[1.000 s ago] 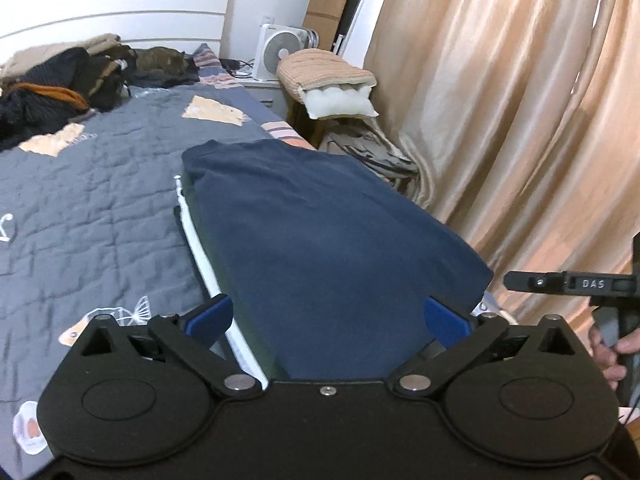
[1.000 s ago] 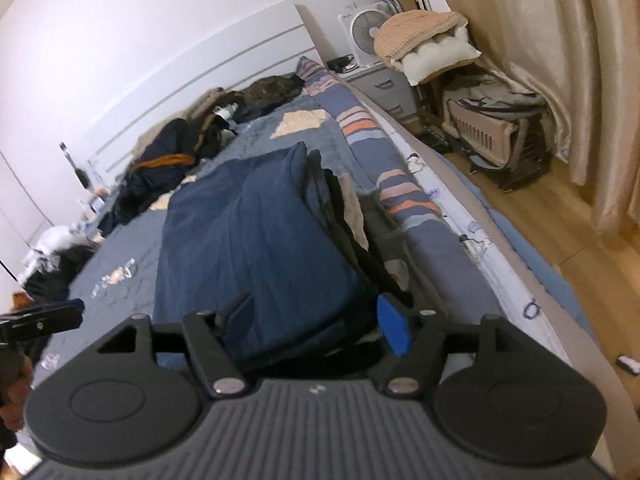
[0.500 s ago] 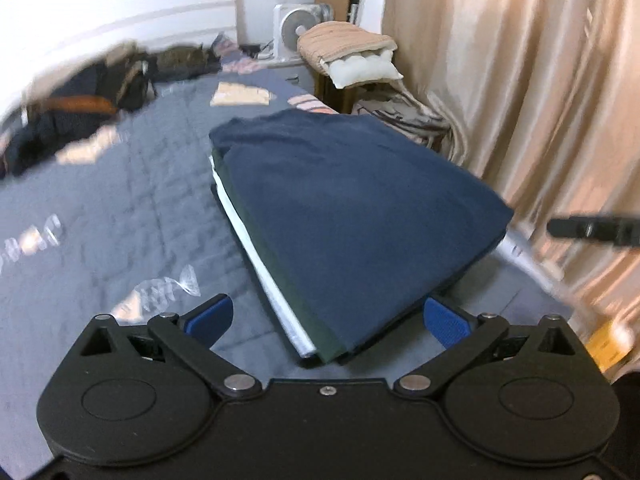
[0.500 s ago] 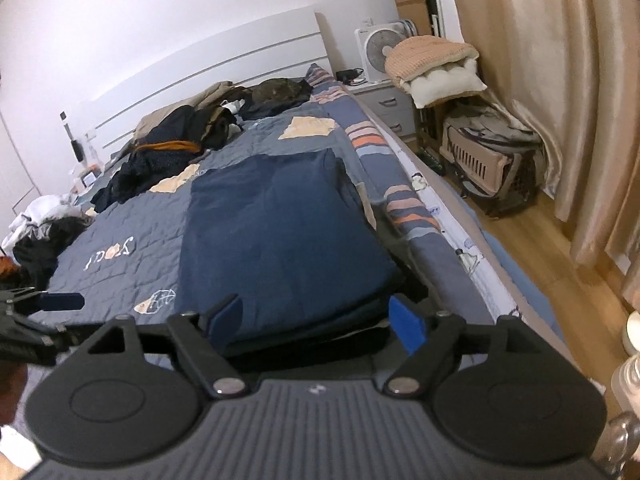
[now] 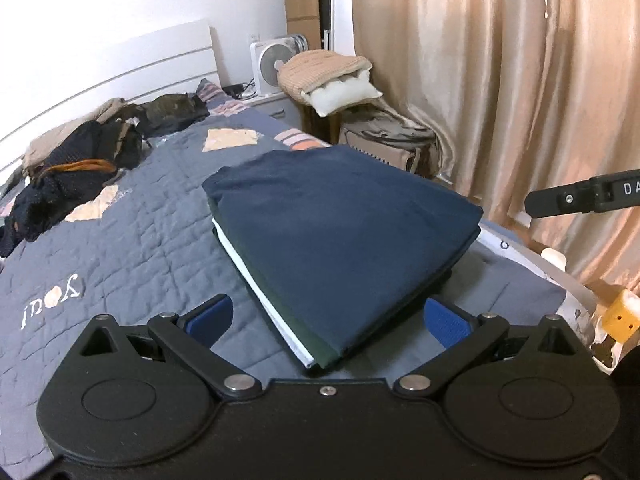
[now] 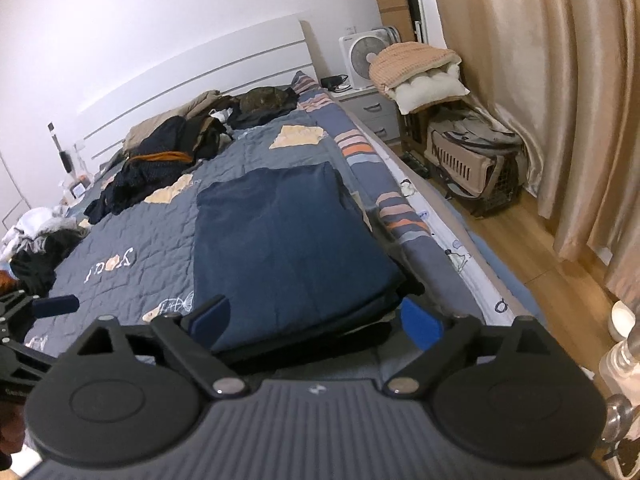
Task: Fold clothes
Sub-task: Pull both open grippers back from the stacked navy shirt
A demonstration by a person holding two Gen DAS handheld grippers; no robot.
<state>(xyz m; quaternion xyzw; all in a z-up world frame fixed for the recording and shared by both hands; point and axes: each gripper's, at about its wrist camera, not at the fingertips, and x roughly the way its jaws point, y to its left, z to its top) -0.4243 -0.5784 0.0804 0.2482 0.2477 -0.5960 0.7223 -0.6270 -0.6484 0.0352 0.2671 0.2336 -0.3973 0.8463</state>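
Since a second ago: both grippers drawn back and up from the stack; in the left wrist view the near corner of the stack, formerly between the fingers, now lies clear ahead of them.

Item 1. Left gripper [image 5: 326, 316]: fingers spread wide, holding nothing. Count: one.

Item 2. Right gripper [image 6: 316, 316]: fingers spread wide, holding nothing; hangs over the stack's near edge. Count: one.

Item 3. Folded stack [image 5: 340, 248], centre of the left wrist frame, on the quilt [image 5: 120, 248] near the bed's curtain-side edge. Navy garment [image 6: 288, 248] on top, flat and squared. Layers visible at the near corner: navy, dark green, white, so three at least; darker cloth shows beneath in the right wrist view, number unclear.

Item 4. Loose clothes heap [image 6: 160, 168], upper left of the right wrist frame, by the headboard. Pieces tangled; count cannot be told. A further pale-and-dark heap [image 6: 36, 240] lies at the left edge.

Step in hand, judged: top piece released, folded. Next move likely calls for reaching to the loose heap for another garment, if more are to be folded.
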